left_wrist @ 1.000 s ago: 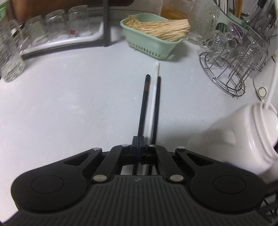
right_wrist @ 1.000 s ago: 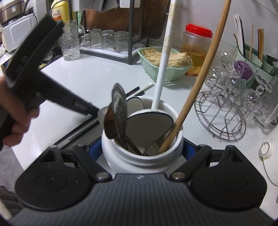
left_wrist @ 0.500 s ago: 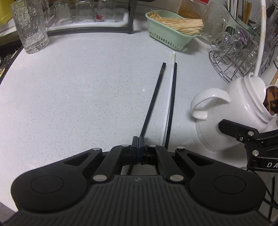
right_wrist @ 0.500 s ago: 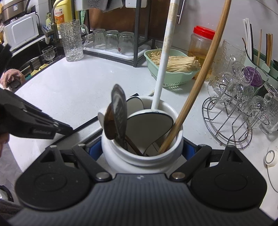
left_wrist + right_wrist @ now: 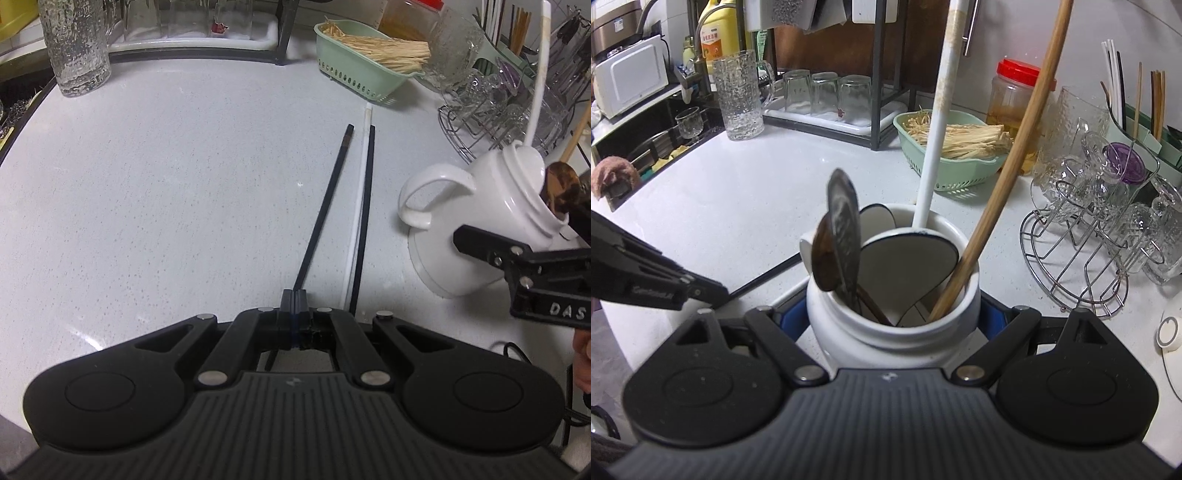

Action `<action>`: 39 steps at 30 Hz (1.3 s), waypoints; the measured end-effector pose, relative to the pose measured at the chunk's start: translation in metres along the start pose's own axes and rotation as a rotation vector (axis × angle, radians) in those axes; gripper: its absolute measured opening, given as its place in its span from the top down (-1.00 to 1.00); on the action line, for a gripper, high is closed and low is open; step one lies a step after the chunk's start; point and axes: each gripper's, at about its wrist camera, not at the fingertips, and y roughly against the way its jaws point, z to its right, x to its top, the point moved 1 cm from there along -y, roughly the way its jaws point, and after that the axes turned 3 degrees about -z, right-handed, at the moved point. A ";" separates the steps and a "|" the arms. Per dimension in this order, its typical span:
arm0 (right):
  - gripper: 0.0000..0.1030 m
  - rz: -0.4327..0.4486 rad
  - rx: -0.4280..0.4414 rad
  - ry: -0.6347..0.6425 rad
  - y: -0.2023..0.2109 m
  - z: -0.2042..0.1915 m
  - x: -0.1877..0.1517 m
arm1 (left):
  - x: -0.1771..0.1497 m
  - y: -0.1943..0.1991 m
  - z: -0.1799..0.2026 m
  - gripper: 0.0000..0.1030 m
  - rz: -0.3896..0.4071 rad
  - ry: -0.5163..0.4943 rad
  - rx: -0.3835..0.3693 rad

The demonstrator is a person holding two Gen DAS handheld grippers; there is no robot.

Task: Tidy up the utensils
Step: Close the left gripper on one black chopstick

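Your white jar point(image 5: 892, 332) carries a white-handled ladle point(image 5: 938, 122) and a tan wooden stick point(image 5: 1008, 166). On your speckled pale grey table point(image 5: 184, 203) lie two black chopsticks point(image 5: 325, 206) and a white one point(image 5: 357, 214). The basket point(image 5: 354, 74) is mint green.

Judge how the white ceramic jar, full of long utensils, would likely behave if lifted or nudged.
The white jar is probably heavy for its size: thick glazed ceramic. It may be top-heavy, since the wooden stick and white ladle handle rise far above its rim. The glossy glaze looks slippery, and ceramic would likely chip if it toppled.
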 end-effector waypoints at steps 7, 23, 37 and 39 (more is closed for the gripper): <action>-0.78 0.018 -0.031 -0.031 0.000 -0.005 -0.001 | -0.011 0.016 -0.017 1.00 0.008 0.060 -0.081; -0.78 0.036 -0.052 -0.054 0.002 -0.009 -0.005 | 0.008 -0.015 0.008 0.75 0.026 -0.151 -0.024; -0.78 0.030 -0.075 -0.069 0.006 -0.014 -0.008 | -0.001 -0.010 0.004 0.93 -0.013 -0.146 -0.021; -0.78 0.030 -0.076 -0.070 0.007 -0.015 -0.008 | -0.008 -0.006 0.001 0.93 -0.016 -0.135 -0.022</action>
